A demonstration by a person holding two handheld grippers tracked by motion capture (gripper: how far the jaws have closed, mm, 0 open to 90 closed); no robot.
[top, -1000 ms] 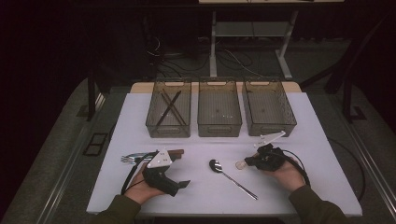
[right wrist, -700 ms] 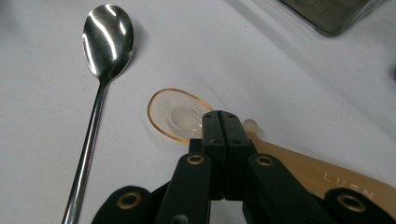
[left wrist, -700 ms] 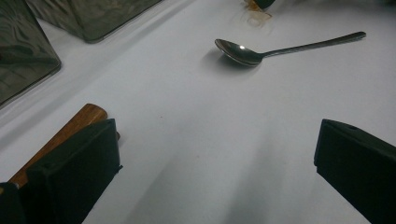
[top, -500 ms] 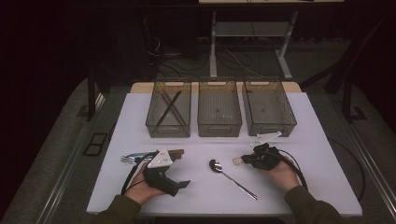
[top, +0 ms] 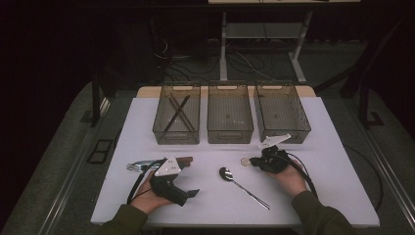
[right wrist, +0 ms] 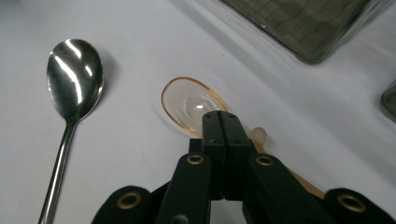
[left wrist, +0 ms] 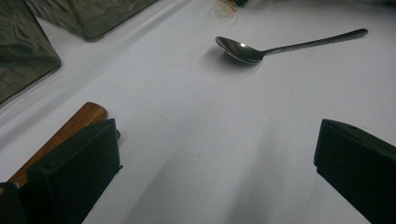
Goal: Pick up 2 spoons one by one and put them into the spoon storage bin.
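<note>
A clear amber plastic spoon (right wrist: 189, 103) lies low over the white table (top: 318, 161), its bowl (top: 244, 161) sticking out past my right gripper (right wrist: 219, 122). That gripper (top: 251, 162) is shut, its tips closed over the spoon's neck, and the handle runs back under the jaws. A metal spoon (top: 242, 188) lies on the table between the hands, its bowl (right wrist: 74, 77) just left of the plastic one. My left gripper (top: 191, 176) rests open on the table, and nothing is between its jaws (left wrist: 215, 172). A wooden handle (left wrist: 70, 128) lies against its left jaw.
Three smoky clear bins stand in a row at the back: the left one (top: 176, 136) holds dark sticks, the middle (top: 230, 134) and right (top: 284, 134) look bare. Metal cutlery (top: 139, 166) with wooden handles lies by the left hand.
My right gripper has shifted a little to the left and away from me, and the plastic spoon's bowl has gone with it. The left hand has kept still.
</note>
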